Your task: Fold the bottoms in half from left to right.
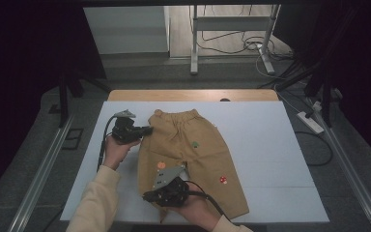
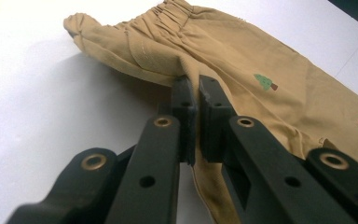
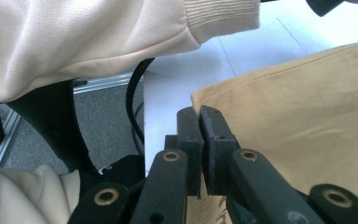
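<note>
The bench (image 1: 270,145) is the biggest thing here, its top covered in a pale blue-white sheet with a strip of bare wood showing along the far edge at twelve o'clock. Spread on it, a little toward nine o'clock from the middle, lies a pair of small tan trousers (image 1: 198,154), the gathered waistband pointing to twelve o'clock and the two legs running down toward six. The fabric carries little printed patches: a green tree (image 2: 265,82) on the upper part and a red mushroom (image 1: 223,180) lower on the leg at the four o'clock side.

The person's cream sleeve (image 1: 94,198) comes in from seven o'clock. The left gripper (image 1: 147,130) sits at the trousers' ten o'clock corner, just below the waistband; in the left gripper view its jaws are clenched on a raised fold of the tan cloth (image 2: 191,70), which stands up between the tips. The right gripper (image 1: 147,196) is at the hem of the leg on the nine o'clock side, near the six o'clock edge of the bench. In the right gripper view its jaws are pressed together at the corner of the hem (image 3: 200,100), with tan cloth showing below them, so they appear to be grasping the trouser edge.
</note>
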Motion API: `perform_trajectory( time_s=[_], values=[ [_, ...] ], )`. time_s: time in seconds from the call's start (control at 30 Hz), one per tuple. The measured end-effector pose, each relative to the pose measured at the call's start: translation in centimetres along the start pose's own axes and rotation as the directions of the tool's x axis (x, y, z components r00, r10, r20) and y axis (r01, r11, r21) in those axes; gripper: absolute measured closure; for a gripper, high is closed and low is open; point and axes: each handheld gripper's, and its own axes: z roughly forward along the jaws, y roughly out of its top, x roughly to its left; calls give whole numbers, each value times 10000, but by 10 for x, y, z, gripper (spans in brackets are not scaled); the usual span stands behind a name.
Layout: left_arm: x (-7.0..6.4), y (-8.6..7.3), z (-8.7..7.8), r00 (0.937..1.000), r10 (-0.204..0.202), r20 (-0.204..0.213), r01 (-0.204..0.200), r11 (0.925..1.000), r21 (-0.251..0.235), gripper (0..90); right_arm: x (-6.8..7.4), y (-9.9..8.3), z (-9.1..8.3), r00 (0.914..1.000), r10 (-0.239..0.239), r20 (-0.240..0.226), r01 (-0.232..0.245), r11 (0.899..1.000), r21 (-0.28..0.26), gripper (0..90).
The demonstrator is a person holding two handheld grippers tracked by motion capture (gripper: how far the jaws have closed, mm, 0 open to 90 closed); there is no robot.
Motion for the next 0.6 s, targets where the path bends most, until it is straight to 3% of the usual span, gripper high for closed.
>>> perform_trajectory(
  time_s=[0.27, 0.6],
  values=[
    [-8, 3, 9, 9998, 172, 25, -172, 9998, 39, 858, -1, -6, -12, 9997, 62, 221, -61, 10000, -43, 868],
    [-17, 7, 20, 9993, 368, 80, -368, 9993, 100, 857, -9, -23, -32, 9970, 514, 571, -517, 9987, 30, 868]
  ],
)
